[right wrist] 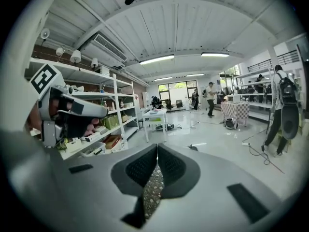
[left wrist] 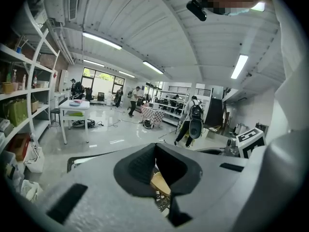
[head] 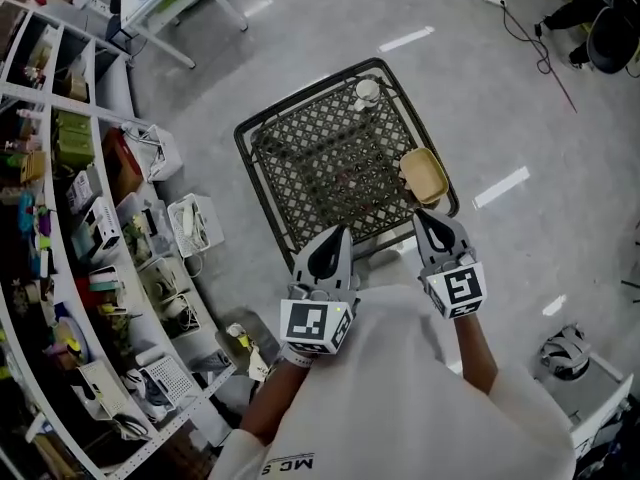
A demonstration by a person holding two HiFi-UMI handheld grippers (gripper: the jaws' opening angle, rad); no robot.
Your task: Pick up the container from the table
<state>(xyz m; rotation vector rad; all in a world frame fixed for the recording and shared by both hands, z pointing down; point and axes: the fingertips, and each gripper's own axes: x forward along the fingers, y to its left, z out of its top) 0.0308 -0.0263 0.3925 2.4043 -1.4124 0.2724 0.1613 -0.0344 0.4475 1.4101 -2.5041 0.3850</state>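
**A:** The left claw (head: 335, 238) first. How did it stand in the head view?

**B:** Its tips were pressed to a point and it held nothing. It hung over the near edge of the surface (head: 320, 168). The right claw (head: 430, 220) was the same, tips together and empty. It sat just near of the container (head: 424, 175) but was not touching it.

**A:** And where was the container itself?

**B:** It was a shallow tan tray lying on the dark lattice surface, at the right edge. A small white round object (head: 367, 91) sat at the far edge. Shelves (head: 60, 198) packed with boxes ran along the left of the floor.

**A:** What did the left gripper view show?

**B:** The left claw (left wrist: 155, 149) had its jaws meeting at the tips. Through the slit below them a bit of the tan container (left wrist: 161, 182) showed. It lay beyond the jaws and was not gripped. The right claw's marker cube (left wrist: 250, 138) stood at the right.

**A:** And the right gripper view?

**B:** The right claw (right wrist: 157, 149) had its jaws together too. The slit showed only the lattice of the surface (right wrist: 153, 190). The left claw (right wrist: 99, 111) was off at the left, drawn to a point as well.
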